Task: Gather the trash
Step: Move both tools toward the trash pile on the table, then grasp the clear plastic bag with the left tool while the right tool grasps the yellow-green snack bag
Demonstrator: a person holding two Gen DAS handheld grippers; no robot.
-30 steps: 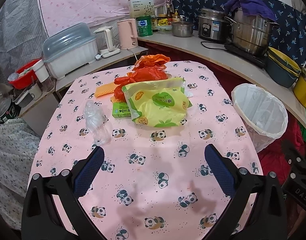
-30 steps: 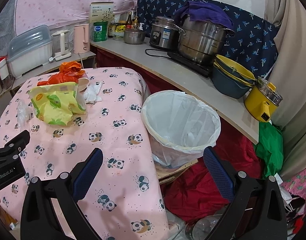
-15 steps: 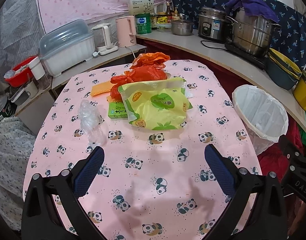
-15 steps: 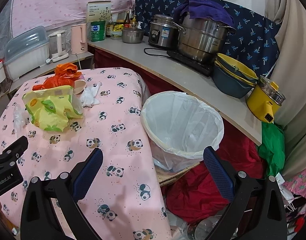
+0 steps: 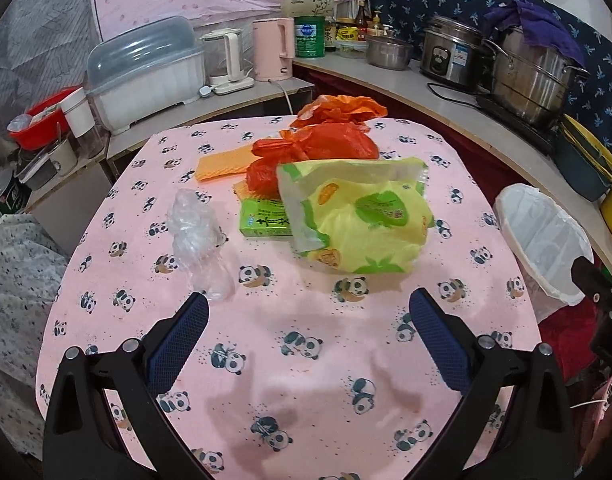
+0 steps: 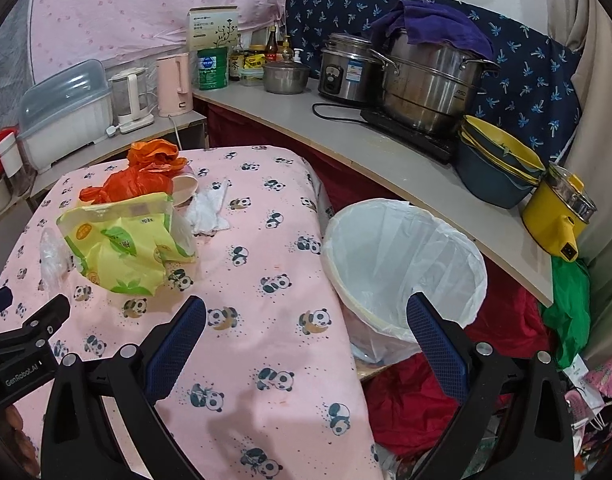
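Still uncollected, the trash sat mid-bench: a yellow-green packet (image 5: 362, 216) nearest, a crumpled clear bottle (image 5: 198, 236) to its left. Both the left hand-held gripper (image 5: 308, 332) and the right hand-held gripper (image 6: 306, 332) were spread apart and empty, so the left should probably straddle the packet's near edge before closing, with the lined bin (image 6: 402, 264) waiting off the bench's right side.

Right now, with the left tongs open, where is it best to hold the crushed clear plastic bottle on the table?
Probably across the narrow end of the crushed clear plastic bottle, coming from the near side with the left tongs. That end points toward them, lies flat on the panda tablecloth and stands apart from the green box.
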